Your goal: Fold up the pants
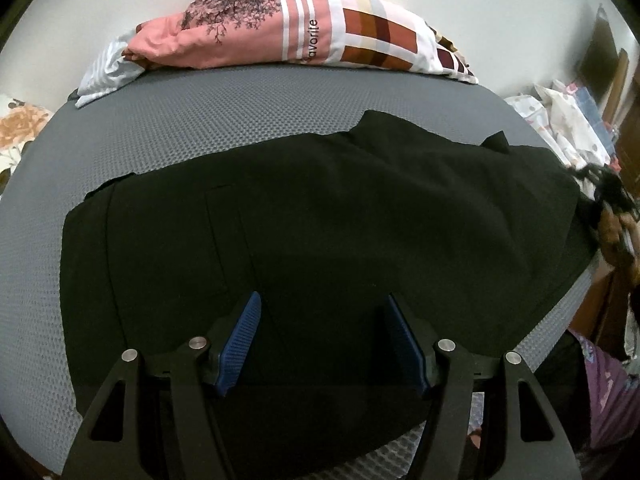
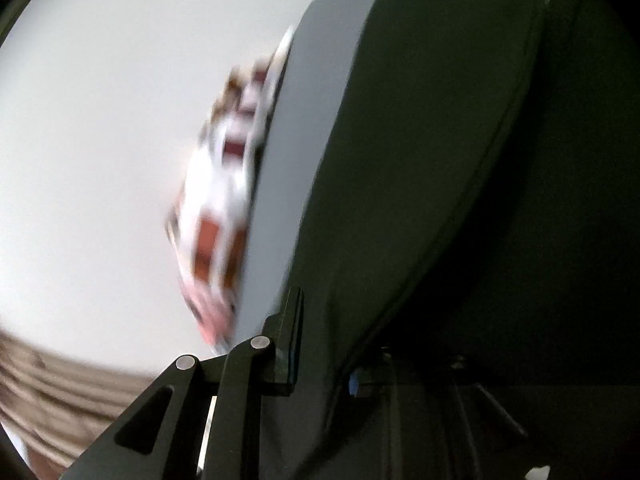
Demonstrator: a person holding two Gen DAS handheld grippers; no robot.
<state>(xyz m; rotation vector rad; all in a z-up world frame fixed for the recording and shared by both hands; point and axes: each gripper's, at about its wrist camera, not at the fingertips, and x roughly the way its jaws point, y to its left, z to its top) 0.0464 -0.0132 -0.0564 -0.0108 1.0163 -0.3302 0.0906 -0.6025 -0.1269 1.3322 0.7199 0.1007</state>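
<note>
The black pants (image 1: 320,220) lie spread across the grey bed (image 1: 200,120) in the left wrist view. My left gripper (image 1: 320,328) hovers just over their near part, its blue pads (image 1: 244,340) wide apart and empty. In the blurred, tilted right wrist view, black pants cloth (image 2: 420,200) runs between the fingers of my right gripper (image 2: 324,344). The left finger (image 2: 288,344) shows. The right finger is hidden under the cloth except for a blue bit of pad. The jaws look closed on the fabric.
A pink patterned blanket (image 1: 304,36) and a striped pillow (image 1: 108,68) lie at the bed's far edge against the white wall. Patterned cloths (image 1: 568,120) are piled at the right. A person's hand (image 1: 616,232) shows at the right edge.
</note>
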